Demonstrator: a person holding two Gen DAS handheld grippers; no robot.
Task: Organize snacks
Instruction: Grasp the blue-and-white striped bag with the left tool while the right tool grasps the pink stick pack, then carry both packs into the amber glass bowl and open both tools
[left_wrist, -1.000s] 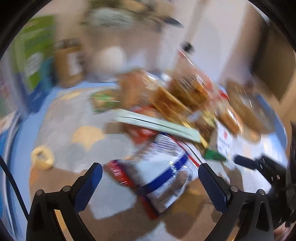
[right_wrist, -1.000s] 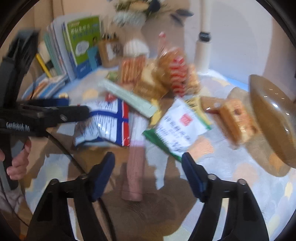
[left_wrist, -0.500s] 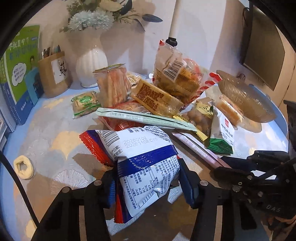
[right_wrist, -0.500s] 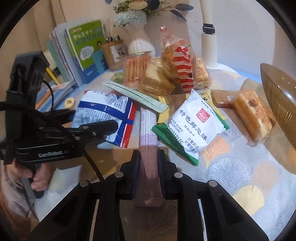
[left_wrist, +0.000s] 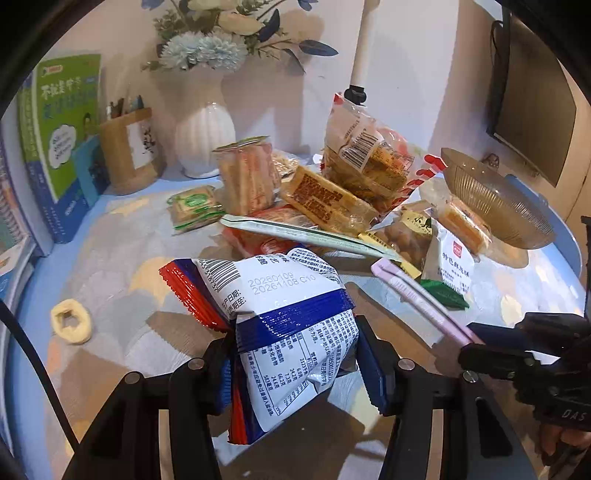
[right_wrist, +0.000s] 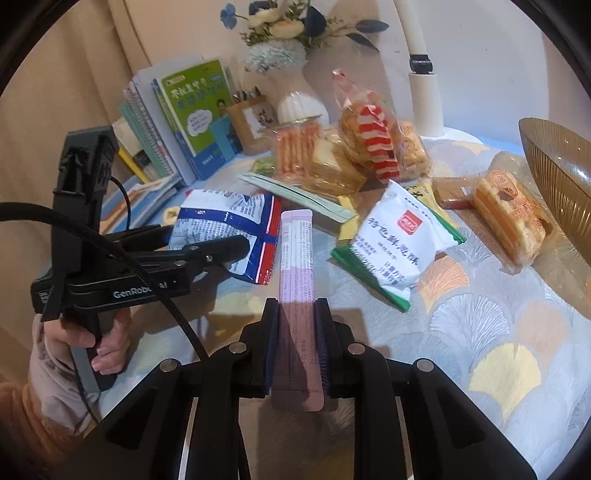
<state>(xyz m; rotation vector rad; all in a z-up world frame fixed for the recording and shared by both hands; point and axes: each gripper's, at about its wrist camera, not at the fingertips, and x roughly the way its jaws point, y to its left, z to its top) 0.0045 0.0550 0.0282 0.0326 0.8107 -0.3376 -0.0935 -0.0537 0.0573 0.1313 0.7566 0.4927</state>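
A white snack bag (left_wrist: 291, 310) with a blue band and red edges is pinched at its near end by my left gripper (left_wrist: 295, 369), which is shut on it. The right wrist view shows the same bag (right_wrist: 229, 218) and the left gripper (right_wrist: 236, 245) at the left, held by a person's hand. My right gripper (right_wrist: 295, 332) is shut on the near end of a long pink stick packet (right_wrist: 295, 251) that points away over the table. In the left wrist view the pink packet (left_wrist: 417, 295) runs to the right gripper (left_wrist: 476, 343) at the right.
More snacks lie behind: a white and green packet (right_wrist: 402, 240), a long green-edged packet (left_wrist: 295, 232), biscuit packs (left_wrist: 328, 203) and a red-striped bag (right_wrist: 373, 140). A ribbed amber bowl (left_wrist: 495, 199) stands at the right. Books (right_wrist: 192, 122), a pen holder (left_wrist: 127, 147), a white vase (left_wrist: 205, 136) and a pale ring (left_wrist: 70, 321) are at the left.
A second ago both grippers stood open over their packets. The left has since closed on the blue-banded bag and the right on the pink packet; both packets now sit a little raised.
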